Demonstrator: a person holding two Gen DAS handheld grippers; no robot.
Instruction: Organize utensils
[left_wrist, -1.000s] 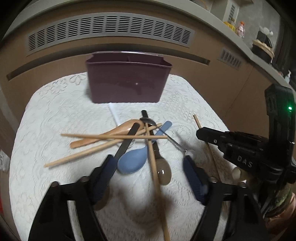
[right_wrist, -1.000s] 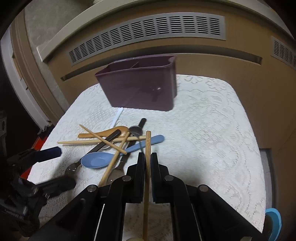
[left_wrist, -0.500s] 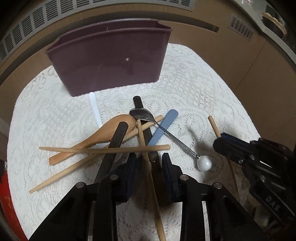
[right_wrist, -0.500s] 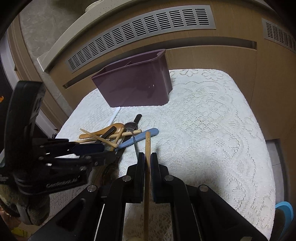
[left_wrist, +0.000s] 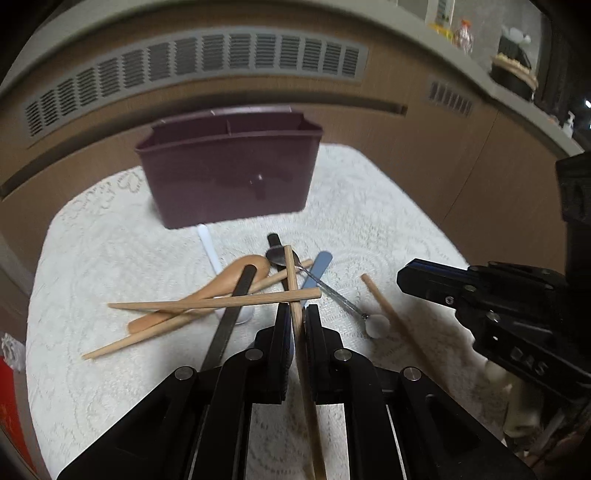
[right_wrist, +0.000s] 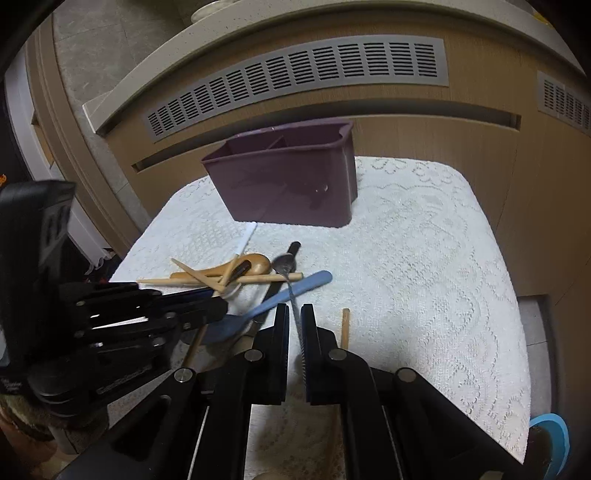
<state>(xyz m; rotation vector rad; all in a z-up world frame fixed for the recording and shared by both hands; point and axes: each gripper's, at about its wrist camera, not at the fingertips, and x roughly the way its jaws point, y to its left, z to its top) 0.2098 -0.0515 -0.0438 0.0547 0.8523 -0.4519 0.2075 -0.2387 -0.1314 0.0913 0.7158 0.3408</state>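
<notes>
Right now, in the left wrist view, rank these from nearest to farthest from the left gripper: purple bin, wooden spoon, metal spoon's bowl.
From the left gripper:
1. Metal spoon's bowl, just ahead in the pile.
2. Wooden spoon, ahead and to the left; close to the first.
3. Purple bin, at the cloth's far end.

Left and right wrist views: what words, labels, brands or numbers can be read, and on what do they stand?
"DAS": raised letters on the side of the right gripper, in the left wrist view.
Raised lettering on the body of the left gripper, in the right wrist view: too blurred to read.
Small pale print at that view's left edge: too small to read.
Purple bin: no text.
</notes>
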